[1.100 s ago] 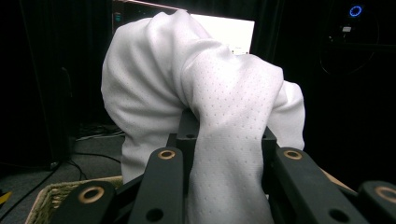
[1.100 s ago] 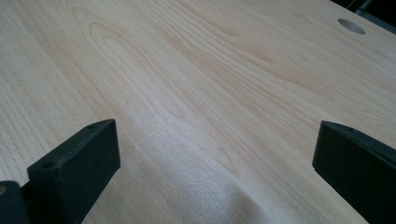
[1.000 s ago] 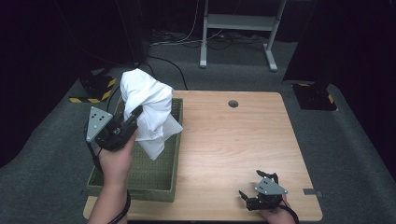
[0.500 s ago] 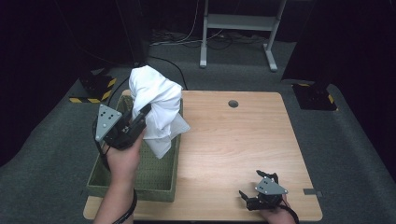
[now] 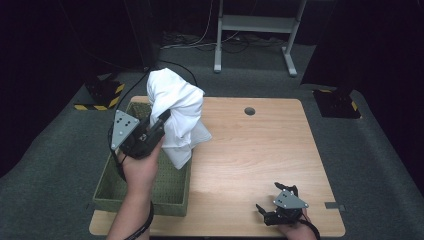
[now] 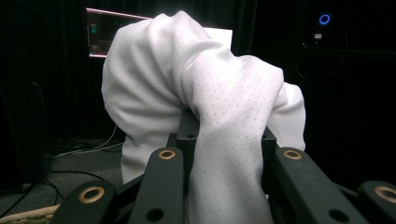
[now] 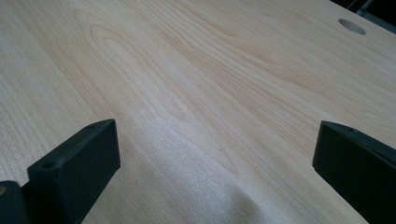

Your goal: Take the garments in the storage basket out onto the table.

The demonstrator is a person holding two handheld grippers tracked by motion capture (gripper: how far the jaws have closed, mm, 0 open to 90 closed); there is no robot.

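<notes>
White cloth (image 5: 176, 111): a bunched, finely perforated fabric, held lifted above the far right corner of the green woven basket (image 5: 120, 192), with its lower folds hanging over the basket's right rim and the adjoining edge of the wooden surface (image 5: 260, 150). Left gripper (image 5: 159, 123): raised over the basket in the person's left hand, its fingers (image 6: 163, 182) closed tight on a gathered fold of the cloth; in the left gripper view the fabric is seen pinched between them and draped up and over their tips. Right gripper (image 5: 276, 202): rested at the near right part of the surface, well apart from cloth and basket; its fingers (image 7: 74, 165) are spread wide with nothing between them, bare wood being seen in the gap. Round cable hole (image 5: 249, 111): set in the far part of the surface, right of the cloth.
</notes>
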